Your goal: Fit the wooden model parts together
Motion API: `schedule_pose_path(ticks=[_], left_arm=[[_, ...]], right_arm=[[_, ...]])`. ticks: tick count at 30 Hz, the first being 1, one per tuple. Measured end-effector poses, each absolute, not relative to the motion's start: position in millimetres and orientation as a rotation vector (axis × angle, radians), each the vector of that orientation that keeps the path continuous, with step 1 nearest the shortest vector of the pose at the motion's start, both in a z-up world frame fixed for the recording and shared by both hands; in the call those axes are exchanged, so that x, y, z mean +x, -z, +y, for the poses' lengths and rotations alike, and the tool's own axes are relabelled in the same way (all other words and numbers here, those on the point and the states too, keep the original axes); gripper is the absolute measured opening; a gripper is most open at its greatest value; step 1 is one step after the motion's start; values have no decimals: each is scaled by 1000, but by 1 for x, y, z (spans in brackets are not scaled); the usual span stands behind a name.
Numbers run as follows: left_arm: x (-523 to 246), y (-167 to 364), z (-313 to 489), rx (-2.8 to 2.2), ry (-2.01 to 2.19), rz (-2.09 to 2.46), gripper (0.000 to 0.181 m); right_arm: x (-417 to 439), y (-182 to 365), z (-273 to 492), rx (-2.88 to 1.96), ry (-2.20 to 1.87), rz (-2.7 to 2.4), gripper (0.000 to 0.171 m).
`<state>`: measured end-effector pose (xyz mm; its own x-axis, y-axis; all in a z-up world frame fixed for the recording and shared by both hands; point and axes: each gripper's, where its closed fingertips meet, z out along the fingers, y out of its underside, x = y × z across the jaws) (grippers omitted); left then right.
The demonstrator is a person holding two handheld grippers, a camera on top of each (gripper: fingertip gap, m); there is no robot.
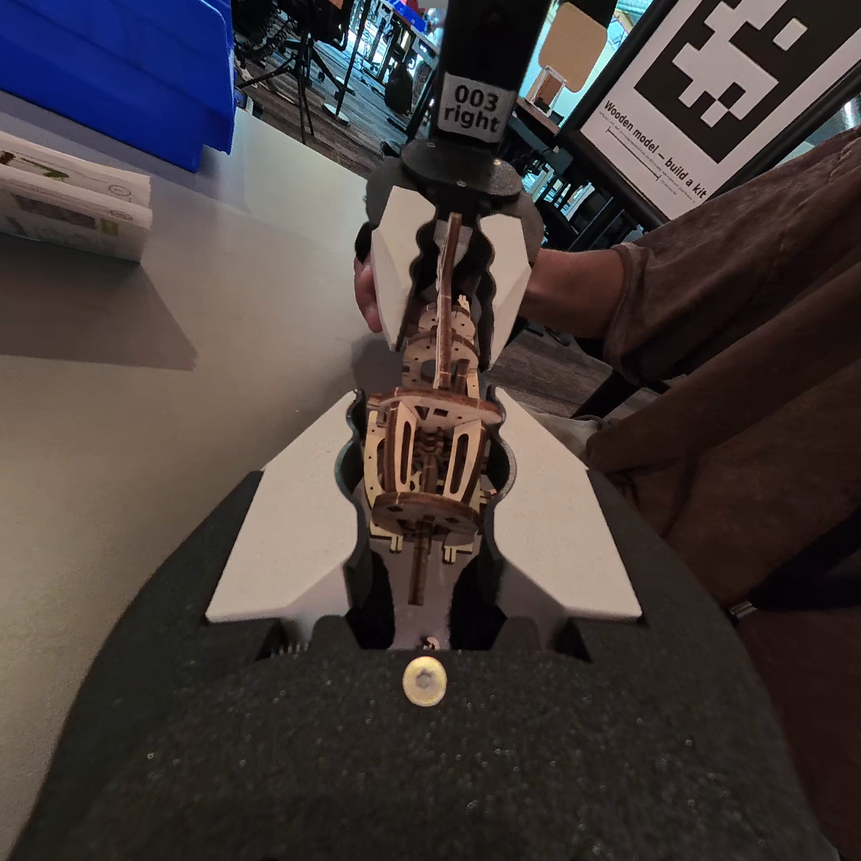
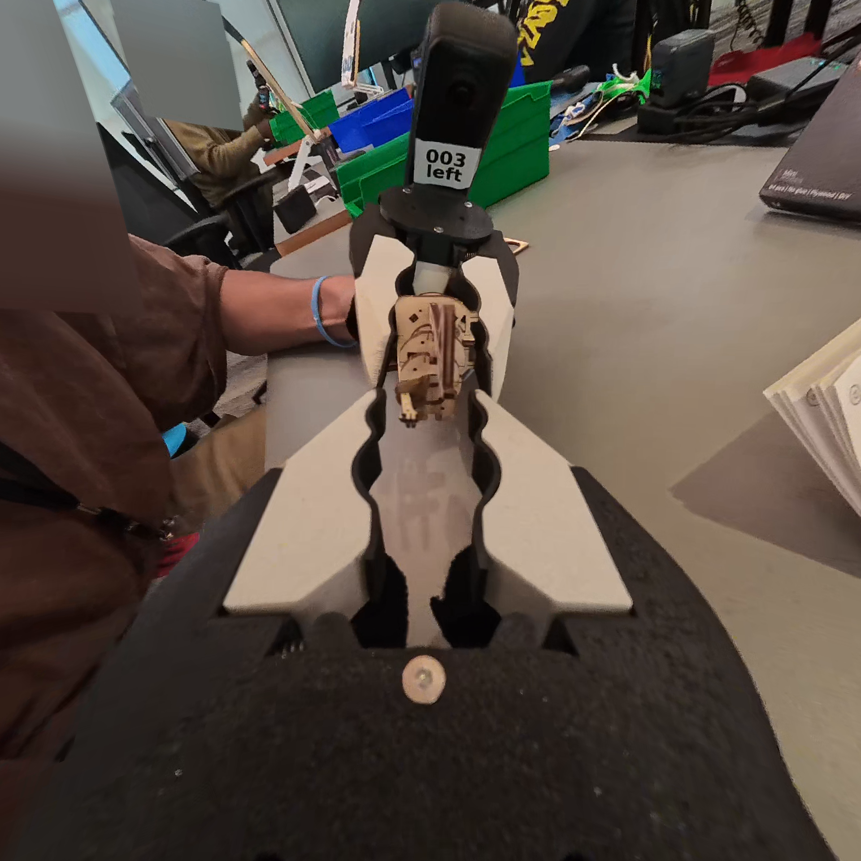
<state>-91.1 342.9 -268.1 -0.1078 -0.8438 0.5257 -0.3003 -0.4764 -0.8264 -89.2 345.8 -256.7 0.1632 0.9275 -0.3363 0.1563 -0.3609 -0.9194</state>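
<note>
The two grippers face each other tip to tip, so the wooden model (image 1: 431, 461) fills the gap between the left gripper (image 1: 426, 410)'s fingers. At nine o'clock of it bare grey table (image 1: 116, 466) lies open; a stack of booklets (image 1: 70, 209) and blue bins (image 1: 116, 70) block ten o'clock. A sleeved arm (image 1: 699, 289) closes three o'clock.

You get even, soft indoor light — the booklets (image 1: 70, 205) throw a broad shadow over the grey table (image 1: 116, 419). Wide-angle bending warps both views' edges — near foreground slightly soft.
</note>
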Motion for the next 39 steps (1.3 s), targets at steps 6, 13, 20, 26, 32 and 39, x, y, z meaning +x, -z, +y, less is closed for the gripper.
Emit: schedule_pose_path(ticks=[6,13,20,26,32,39], left_arm=[[-90,271,339,-1729,1590,1291,46],[-90,271,340,-1728,1595,1282,46],[-91,266,349,-1727,1612,1197,49],[-94,263,351,-1707,1623,1183,44],[-99,264,358,-1736,1658,1160,46],[-97,265,352,-1729,1661,1196,45]], right_arm=[[-91,254,347,-1690,-1316,-1005,24],[-91,257,346,-1732,-1363,-991,24],[-94,257,352,-1714,-1276,-980,24],[-94,257,355,-1714,-1294,-939,24],[-81,252,364,-1731,-1397,-807,25],[-92,255,361,-1732,-1450,-787,42]])
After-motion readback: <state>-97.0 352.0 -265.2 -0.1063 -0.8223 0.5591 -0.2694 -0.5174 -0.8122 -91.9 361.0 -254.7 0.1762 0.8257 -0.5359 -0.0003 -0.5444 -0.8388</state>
